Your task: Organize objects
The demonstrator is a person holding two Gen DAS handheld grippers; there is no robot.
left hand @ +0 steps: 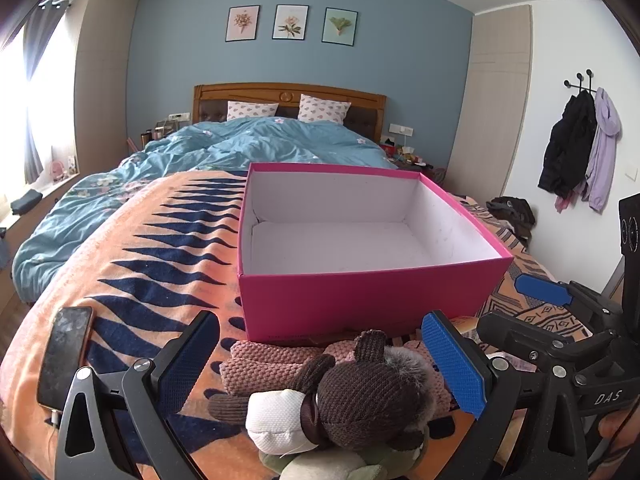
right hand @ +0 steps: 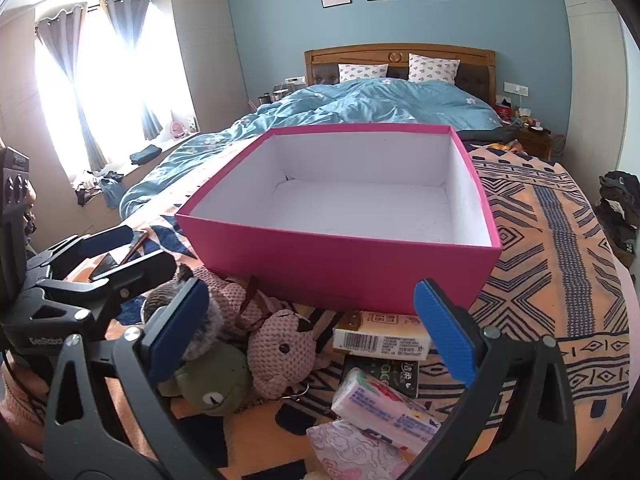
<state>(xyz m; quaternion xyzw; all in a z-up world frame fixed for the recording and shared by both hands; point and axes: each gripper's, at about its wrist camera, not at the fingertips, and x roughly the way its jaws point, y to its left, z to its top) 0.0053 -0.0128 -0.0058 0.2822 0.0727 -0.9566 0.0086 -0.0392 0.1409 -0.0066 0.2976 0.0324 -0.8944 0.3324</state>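
- At the bottom centre of the left wrist view, the left gripper (left hand: 320,364) has its fingers spread wide and released, bracketing a brown knitted plush (left hand: 360,396) that lies on the orange blanket (left hand: 132,248) – placed, I judge, for a grab at its head, though the pads are not touching it.
- At the bottom of the right wrist view, the right gripper (right hand: 316,332) is likewise spread and holds nothing; it hovers over the pile, between a pink plush (right hand: 280,356) on the left and the packets on the right.
- That pile sits low in the right wrist view: a green frog plush (right hand: 214,388) at lower left, a tissue pack (right hand: 380,404) at lower centre, a boxed soap (right hand: 380,338) just above it.
- A phone (left hand: 64,356) lies at the lower left of the left wrist view, on its cable, apart from the toys.
- Mid-frame in both views, the pink box (left hand: 360,300) stands with nothing inside, just behind the pile – the likely container, so each lift would be short.
- Toward the top, a rumpled blue duvet (left hand: 240,144) covers the rest of the bed.
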